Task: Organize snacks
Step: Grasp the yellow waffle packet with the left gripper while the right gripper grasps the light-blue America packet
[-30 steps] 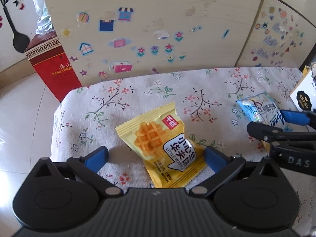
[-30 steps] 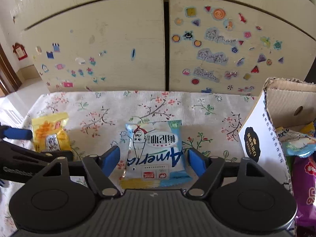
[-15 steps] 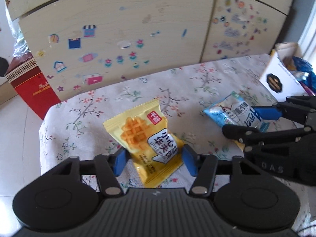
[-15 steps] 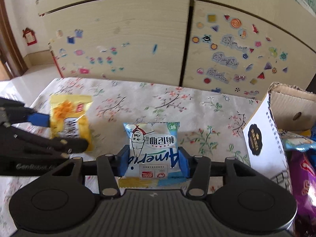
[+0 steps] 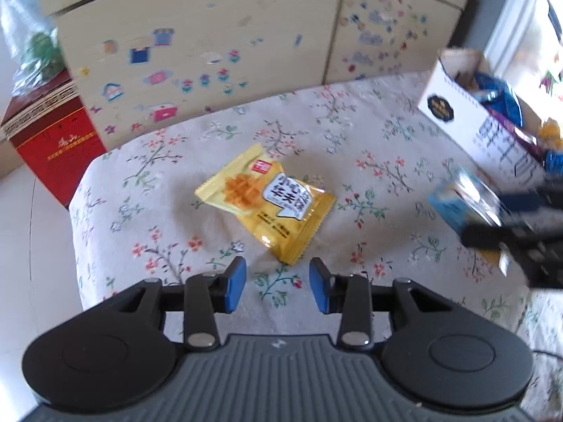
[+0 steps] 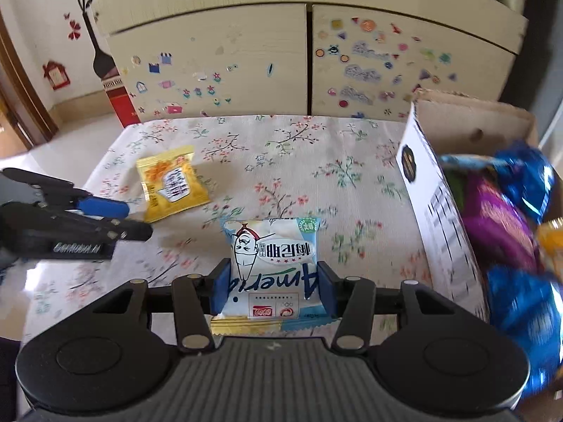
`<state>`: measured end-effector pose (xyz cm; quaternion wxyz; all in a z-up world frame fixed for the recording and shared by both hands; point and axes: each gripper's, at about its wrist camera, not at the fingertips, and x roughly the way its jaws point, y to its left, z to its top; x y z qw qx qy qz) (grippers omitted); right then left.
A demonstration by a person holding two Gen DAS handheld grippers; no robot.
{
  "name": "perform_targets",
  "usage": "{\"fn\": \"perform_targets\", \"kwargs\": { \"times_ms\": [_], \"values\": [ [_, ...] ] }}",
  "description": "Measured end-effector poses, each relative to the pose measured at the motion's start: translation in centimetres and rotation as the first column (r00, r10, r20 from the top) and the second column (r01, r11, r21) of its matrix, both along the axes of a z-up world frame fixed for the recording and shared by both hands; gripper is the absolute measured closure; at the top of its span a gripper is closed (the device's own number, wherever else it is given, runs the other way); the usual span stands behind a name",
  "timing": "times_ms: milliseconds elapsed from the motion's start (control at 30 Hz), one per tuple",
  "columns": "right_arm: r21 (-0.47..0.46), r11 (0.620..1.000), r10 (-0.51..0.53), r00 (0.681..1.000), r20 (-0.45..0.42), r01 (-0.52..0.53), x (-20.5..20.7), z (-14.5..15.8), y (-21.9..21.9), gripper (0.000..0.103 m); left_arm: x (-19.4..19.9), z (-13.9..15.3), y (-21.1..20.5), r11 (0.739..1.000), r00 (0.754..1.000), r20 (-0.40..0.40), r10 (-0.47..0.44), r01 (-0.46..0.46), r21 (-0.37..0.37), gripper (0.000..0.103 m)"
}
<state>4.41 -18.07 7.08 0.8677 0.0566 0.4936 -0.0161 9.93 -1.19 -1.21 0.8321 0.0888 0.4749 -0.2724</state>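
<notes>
Snack packets are split between the floral tablecloth-covered table (image 6: 316, 161) and the grippers. A yellow waffle-print packet (image 5: 265, 202) lies flat near the table's left edge, just ahead of the left gripper (image 5: 277, 286), whose blue-padded jaws stand apart with nothing between them. The right gripper (image 6: 270, 288) has its jaws clamped on both sides of a pale blue-and-white packet with a cartoon face (image 6: 272, 263). At the table's right edge stands an open white cardboard box (image 6: 440, 204) holding blue and purple wrappers (image 6: 499, 225).
</notes>
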Motion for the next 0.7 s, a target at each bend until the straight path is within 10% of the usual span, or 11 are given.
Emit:
{"fn": "perform_targets", "kwargs": {
  "times_ms": [333,567,700],
  "values": [
    [0.054,0.998,0.013,0.999,0.037,-0.015,-1.7,0.9,1.6,0.046,1.3,0.7,-1.5,0.995,0.983,0.16,-0.091,0.083,0.054,0.03],
    [0.077,0.997,-0.016,0.998,0.055,0.011,-1.1,1.1,1.1,0.046,4.1,1.8,-2.0,0.989,0.99,0.069,0.125,-0.118,-0.093,0.017],
    [0.08,0.997,-0.012,0.998,0.061,0.007,-1.1,1.2,1.2,0.046,5.2,0.5,-3.3,0.97,0.97,0.025,0.242,-0.241,-0.027,0.017]
  ]
}}
